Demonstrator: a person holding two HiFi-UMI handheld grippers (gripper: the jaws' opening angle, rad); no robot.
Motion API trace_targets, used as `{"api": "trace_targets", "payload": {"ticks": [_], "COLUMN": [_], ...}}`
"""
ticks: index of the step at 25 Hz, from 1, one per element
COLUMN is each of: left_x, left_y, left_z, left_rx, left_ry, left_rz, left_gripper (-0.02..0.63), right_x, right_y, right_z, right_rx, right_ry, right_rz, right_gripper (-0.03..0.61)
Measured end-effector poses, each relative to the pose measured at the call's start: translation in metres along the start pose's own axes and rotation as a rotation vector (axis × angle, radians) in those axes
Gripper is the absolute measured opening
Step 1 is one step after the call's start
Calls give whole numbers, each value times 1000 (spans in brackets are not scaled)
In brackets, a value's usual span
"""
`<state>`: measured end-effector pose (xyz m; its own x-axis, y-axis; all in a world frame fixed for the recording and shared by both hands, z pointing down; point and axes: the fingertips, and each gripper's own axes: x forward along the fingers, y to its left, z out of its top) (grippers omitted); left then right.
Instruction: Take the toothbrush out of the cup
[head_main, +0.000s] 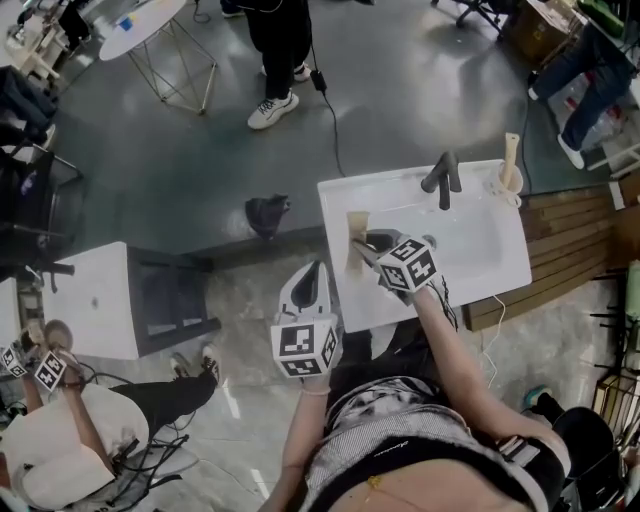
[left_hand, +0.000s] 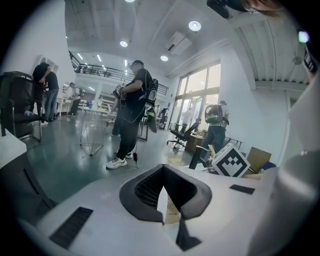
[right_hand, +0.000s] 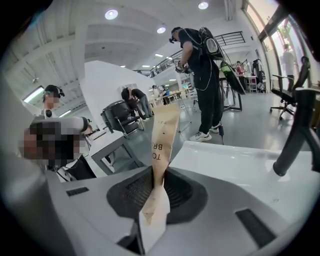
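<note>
My right gripper is shut on the lower end of a toothbrush in a brown paper sleeve. The sleeve stands up from the jaws over the left rim of the white sink, where the sleeved toothbrush also shows from above. A pale cup with a pale stick standing in it sits at the sink's far right corner, well away from both grippers. My left gripper hovers just left of the sink's front corner. Its jaws stand nearly together, with a pale slip showing in the narrow gap.
A dark faucet rises at the back of the sink. A white cabinet stands to the left and wooden decking to the right. People stand on the grey floor beyond, and one person sits at lower left.
</note>
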<state>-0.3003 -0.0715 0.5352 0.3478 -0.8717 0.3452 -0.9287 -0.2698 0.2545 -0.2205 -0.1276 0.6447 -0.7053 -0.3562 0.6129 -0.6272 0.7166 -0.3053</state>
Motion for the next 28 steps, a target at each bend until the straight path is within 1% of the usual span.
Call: {"api": "trace_targets", "payload": {"ticks": [5,11,17,22,28], "left_x": [-1,-4,-5,-5,-5], "left_y": [0,3,5,5,7], "left_z": [-3,-6,-6,-7,-9], "left_rx": [-3,-8,-12,-16,-15], "left_ry": [2,6,6,11,14], "left_rz": [0,7,12,11,17], "left_gripper": [0,0,0,0,0], "right_x": [10,21,29,37,45], "right_y": [-6,-7,-16,-19,-23], "right_z": [-8,-24,-40,-52,-60], "right_rx": [57,54,87,86,173], "right_ry": [9,76,119,152,134], "right_rz": [5,-10,-57,-84,-96], "right_gripper": [112,112,112,112,112]}}
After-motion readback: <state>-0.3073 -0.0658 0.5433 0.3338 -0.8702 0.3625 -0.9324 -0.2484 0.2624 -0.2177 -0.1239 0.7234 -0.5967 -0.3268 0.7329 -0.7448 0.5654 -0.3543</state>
